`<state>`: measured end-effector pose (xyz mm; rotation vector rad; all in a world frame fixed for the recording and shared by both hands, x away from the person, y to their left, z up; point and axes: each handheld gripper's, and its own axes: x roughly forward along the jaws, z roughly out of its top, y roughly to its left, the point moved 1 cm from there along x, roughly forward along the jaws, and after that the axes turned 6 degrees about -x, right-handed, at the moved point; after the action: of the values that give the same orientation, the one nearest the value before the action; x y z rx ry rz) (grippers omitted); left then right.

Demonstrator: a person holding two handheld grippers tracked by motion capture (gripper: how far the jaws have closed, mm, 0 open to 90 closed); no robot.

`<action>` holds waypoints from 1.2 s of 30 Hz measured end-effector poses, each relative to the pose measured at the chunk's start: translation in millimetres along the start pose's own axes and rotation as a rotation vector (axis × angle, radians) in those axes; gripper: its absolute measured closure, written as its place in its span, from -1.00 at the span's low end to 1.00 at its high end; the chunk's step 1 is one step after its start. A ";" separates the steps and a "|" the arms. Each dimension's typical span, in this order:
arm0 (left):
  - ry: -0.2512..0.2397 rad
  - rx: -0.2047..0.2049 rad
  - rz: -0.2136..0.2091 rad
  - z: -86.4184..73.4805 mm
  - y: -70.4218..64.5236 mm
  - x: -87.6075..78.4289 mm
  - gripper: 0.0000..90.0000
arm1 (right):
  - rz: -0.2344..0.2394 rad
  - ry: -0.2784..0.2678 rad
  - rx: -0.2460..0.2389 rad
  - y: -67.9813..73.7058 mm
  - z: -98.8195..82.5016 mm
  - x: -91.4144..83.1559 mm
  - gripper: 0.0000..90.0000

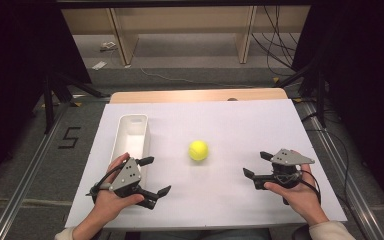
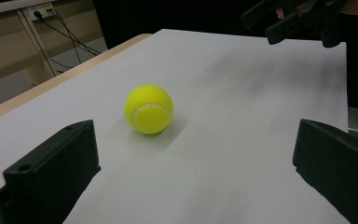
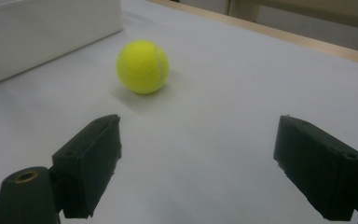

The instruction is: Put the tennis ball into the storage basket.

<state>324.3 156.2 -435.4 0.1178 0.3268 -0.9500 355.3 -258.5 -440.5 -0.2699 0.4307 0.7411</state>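
The yellow ball (image 1: 198,150) sits alone near the middle of the white surface (image 1: 240,125), w/ nothing touching it. In the high view the long white bin (image 1: 132,135) lies at about 9 o'clock from the ball, near but apart. It looks empty, so it is prob. where the ball should go.

The left gripper (image 1: 154,176) rests low at about 7 o'clock from the ball, close to the near end of the bin. Its jaws are spread wide and hold nothing. In the left gripper view the ball (image 2: 148,108) shows between and past the two black jaws, a bit to the left, so this gripper is aimed at it.

The right gripper (image 1: 258,164) sits at about 4 o'clock from the ball, well apart. Its jaws are wide open too, w/ nothing in them. Its view also looks at the ball (image 3: 143,66), up and to the left, w/ the bin wall (image 3: 46,32) behind.

Both hands wait on each side, jaws open and ready. My guess: no grab has begun yet. A ball is round, so it may roll if a jaw bumps it. Better to close on both sides at once.
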 end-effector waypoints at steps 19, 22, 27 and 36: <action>-0.001 0.010 -0.001 0.5 -0.6 -0.7 -1.00 | 0.004 0.005 -0.003 5.8 6.9 13.1 -0.65; -0.002 0.009 -0.003 0.7 -0.8 -0.7 -1.00 | 0.002 0.005 0.000 5.4 7.5 15.1 -0.65; -0.002 0.009 -0.001 0.8 -0.8 -0.8 -1.00 | 0.004 0.000 -0.005 6.9 12.1 22.5 -0.66; -0.005 0.012 -0.005 1.3 -1.0 -1.2 -1.00 | 0.013 0.004 -0.016 11.4 18.4 35.4 -0.66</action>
<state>323.1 156.2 -433.7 0.1256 0.3176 -0.9571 375.8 -222.4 -441.8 -0.2842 0.4305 0.7571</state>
